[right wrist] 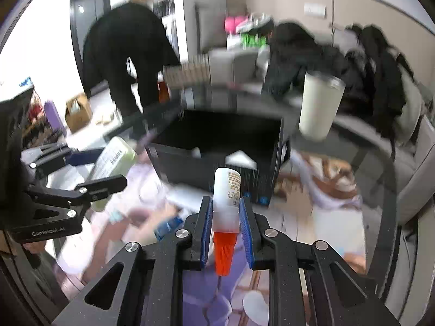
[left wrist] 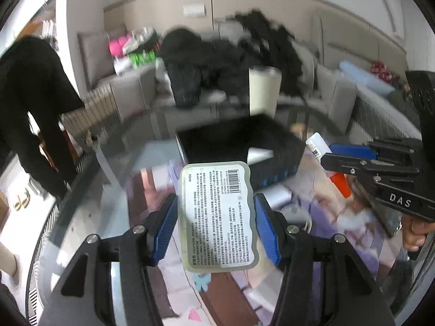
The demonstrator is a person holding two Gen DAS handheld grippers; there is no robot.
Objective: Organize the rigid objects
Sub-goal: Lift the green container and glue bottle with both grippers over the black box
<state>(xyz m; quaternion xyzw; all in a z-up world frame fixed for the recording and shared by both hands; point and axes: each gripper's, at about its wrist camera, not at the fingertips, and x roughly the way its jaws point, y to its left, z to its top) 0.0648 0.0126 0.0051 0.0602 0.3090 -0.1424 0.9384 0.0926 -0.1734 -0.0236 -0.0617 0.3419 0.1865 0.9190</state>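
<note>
A flat pale-green case (left wrist: 217, 217) with a printed label is clamped between the blue pads of the left gripper (left wrist: 216, 225), its long axis running away from the wrist; a small white bottle (right wrist: 227, 190) with an orange cap (right wrist: 224, 252) is pinched by the nearly closed right gripper (right wrist: 225, 222), cap toward the wrist, base pointing forward. Both items are held above the glass table (left wrist: 89, 212); the open black bin (right wrist: 217, 146) lies straight ahead of each gripper and slightly below. The right gripper is probably somewhat nearer the bin, though blur makes this uncertain; a forward carry over the near rim is what the drop is judged to need.
</note>
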